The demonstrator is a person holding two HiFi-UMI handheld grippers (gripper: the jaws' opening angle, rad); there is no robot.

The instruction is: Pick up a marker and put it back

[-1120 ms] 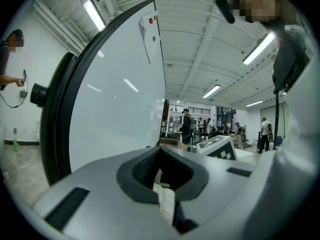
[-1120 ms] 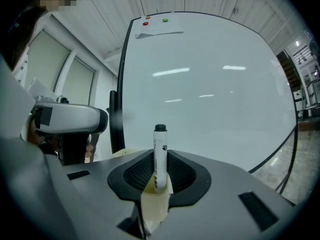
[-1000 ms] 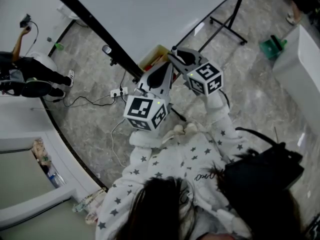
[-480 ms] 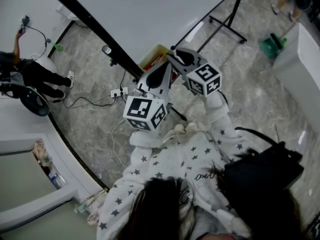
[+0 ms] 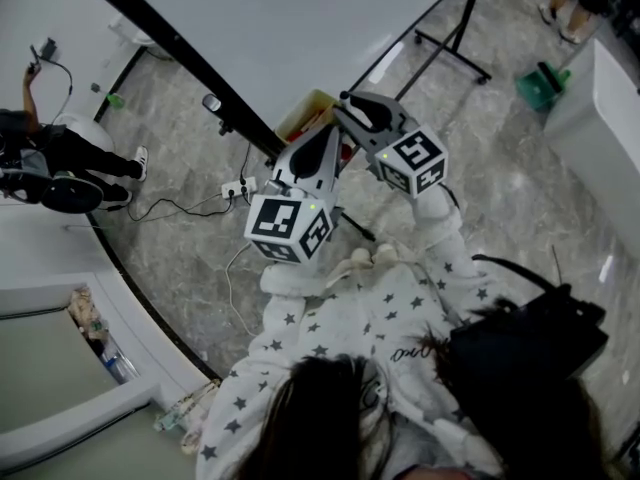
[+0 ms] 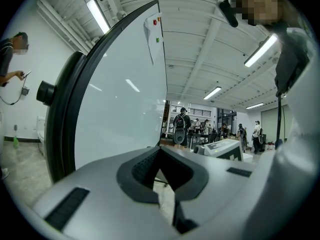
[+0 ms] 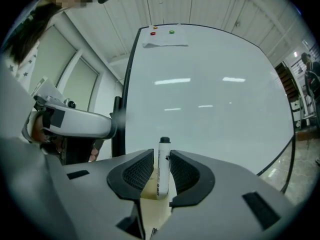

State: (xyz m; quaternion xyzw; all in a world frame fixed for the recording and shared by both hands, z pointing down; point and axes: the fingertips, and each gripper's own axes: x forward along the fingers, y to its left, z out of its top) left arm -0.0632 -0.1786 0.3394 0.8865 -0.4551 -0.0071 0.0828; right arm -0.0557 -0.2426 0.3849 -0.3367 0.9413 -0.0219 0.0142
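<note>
A white marker point(image 7: 163, 176) with a black cap stands upright between the ribbed pads of my right gripper point(image 7: 161, 153), which is shut on it. The cap points at the whiteboard point(image 7: 210, 84) just ahead. In the head view the right gripper point(image 5: 350, 106) is raised beside the left gripper point(image 5: 328, 138), both near the board's lower edge point(image 5: 300, 28) and a yellow tray point(image 5: 312, 111). The marker itself is hidden there. In its own view my left gripper point(image 6: 161, 156) is shut with nothing between its pads, next to the board's black frame point(image 6: 65, 119).
The whiteboard's wheeled stand point(image 5: 455, 53) sits on the marble floor. A power strip with cables point(image 5: 235, 185) lies below the board. A seated person point(image 5: 60, 153) is at far left, a green object point(image 5: 540, 86) and white counter point(image 5: 600, 118) at right. Several people point(image 6: 182, 126) stand far behind.
Both grippers stay almost where they were, with the marker still held. The person at the far left has shifted a little.
</note>
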